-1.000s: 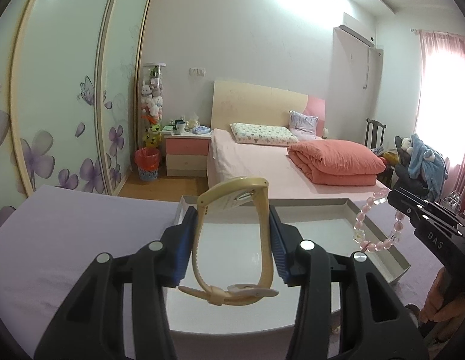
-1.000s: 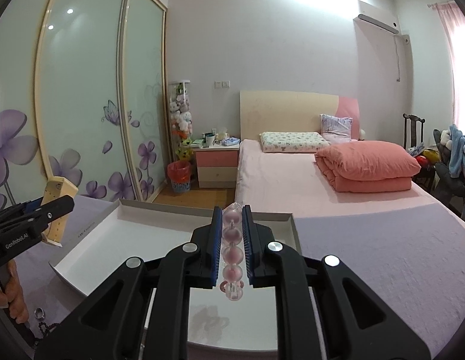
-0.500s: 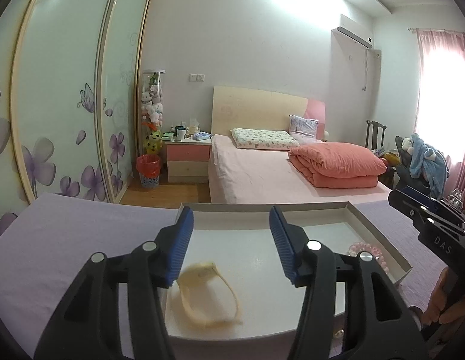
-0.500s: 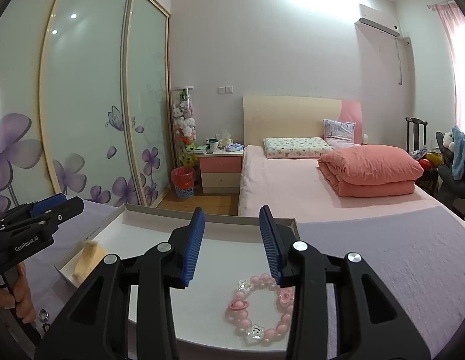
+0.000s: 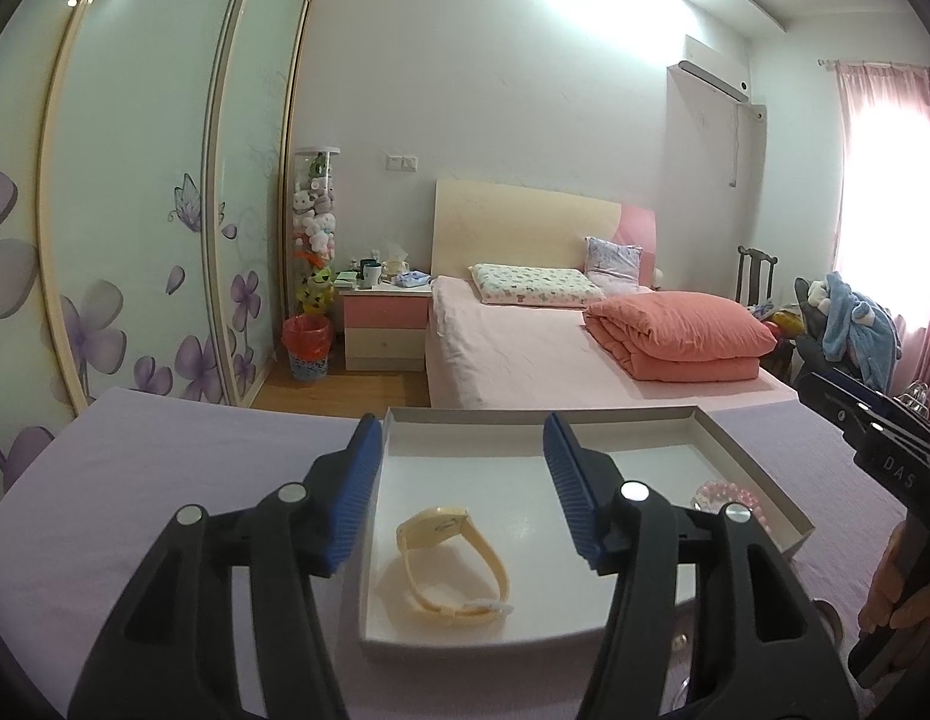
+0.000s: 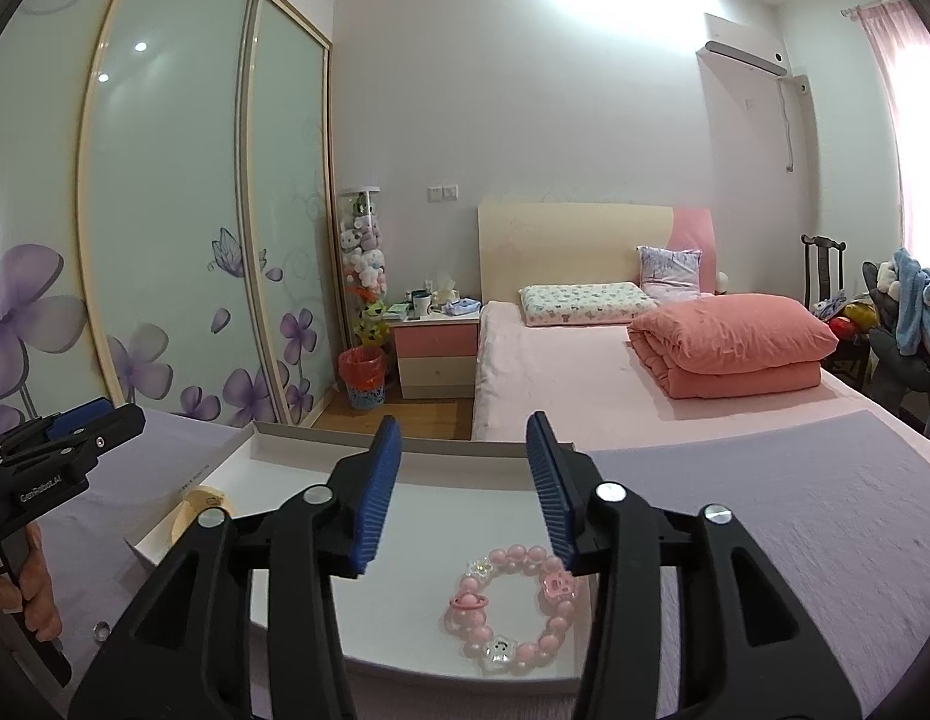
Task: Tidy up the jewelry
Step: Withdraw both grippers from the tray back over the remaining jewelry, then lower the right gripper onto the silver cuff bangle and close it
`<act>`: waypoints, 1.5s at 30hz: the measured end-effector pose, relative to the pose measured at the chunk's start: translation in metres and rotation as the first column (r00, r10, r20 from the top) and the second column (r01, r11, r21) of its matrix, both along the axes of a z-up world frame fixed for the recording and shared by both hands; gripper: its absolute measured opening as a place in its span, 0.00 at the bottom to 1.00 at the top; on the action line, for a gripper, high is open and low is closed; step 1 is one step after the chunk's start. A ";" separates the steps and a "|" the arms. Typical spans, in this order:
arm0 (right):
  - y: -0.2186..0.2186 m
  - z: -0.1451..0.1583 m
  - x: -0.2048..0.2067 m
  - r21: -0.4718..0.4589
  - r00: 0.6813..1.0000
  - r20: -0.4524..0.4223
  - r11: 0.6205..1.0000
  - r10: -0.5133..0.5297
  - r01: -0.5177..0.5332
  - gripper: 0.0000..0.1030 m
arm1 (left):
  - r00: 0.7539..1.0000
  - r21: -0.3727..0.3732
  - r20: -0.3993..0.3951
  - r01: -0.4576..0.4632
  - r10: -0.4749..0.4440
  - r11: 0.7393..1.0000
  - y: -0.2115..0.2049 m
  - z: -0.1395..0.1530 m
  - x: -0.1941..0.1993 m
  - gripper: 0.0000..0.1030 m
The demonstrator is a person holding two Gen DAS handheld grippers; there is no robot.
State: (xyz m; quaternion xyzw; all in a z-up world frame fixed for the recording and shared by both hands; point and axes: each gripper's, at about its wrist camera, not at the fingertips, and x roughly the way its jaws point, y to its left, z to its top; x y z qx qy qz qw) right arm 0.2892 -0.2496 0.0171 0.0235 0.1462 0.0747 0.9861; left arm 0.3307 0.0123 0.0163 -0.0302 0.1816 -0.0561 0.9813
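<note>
A shallow white box (image 5: 525, 417) lies on a lilac cloth. A pale yellow watch (image 5: 450, 564) lies inside near its left front; it also shows in the right wrist view (image 6: 204, 507). A pink bead bracelet (image 6: 513, 606) lies in the box's right part, partly hidden in the left wrist view (image 5: 726, 492). My left gripper (image 5: 462, 495) is open and empty above the watch. My right gripper (image 6: 462, 489) is open and empty above the bracelet.
The lilac cloth (image 6: 795, 510) covers the surface around the box. A small metal piece (image 6: 100, 630) lies on it near the left hand. A bed (image 5: 555, 354), nightstand (image 5: 384, 324) and wardrobe doors (image 5: 135, 180) stand behind.
Both grippers opened and let go: the watch and the bracelet dropped into the box. Both grippers then pulled back slightly and stay open.
</note>
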 end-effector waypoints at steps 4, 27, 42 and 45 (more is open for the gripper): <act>-0.003 0.000 -0.017 0.004 1.000 -0.010 1.000 0.008 -0.008 0.49 | 1.000 0.004 0.004 0.006 -0.006 1.000 0.005 0.003 -0.020 0.57; -0.025 -0.061 -0.097 -0.062 0.920 -0.390 0.998 -0.047 0.025 0.61 | 0.979 0.002 -0.205 0.011 -0.010 1.000 0.042 -0.045 -0.130 0.73; -0.015 -0.092 -0.061 -0.073 0.829 -0.559 0.997 -0.030 -0.013 0.78 | 0.976 -0.003 -0.213 -0.033 0.032 0.999 0.046 -0.045 -0.100 0.73; -0.011 -0.094 -0.053 -0.109 0.818 -0.572 0.994 -0.059 -0.005 0.80 | 0.976 0.001 -0.215 -0.032 0.031 0.999 0.046 -0.044 -0.098 0.73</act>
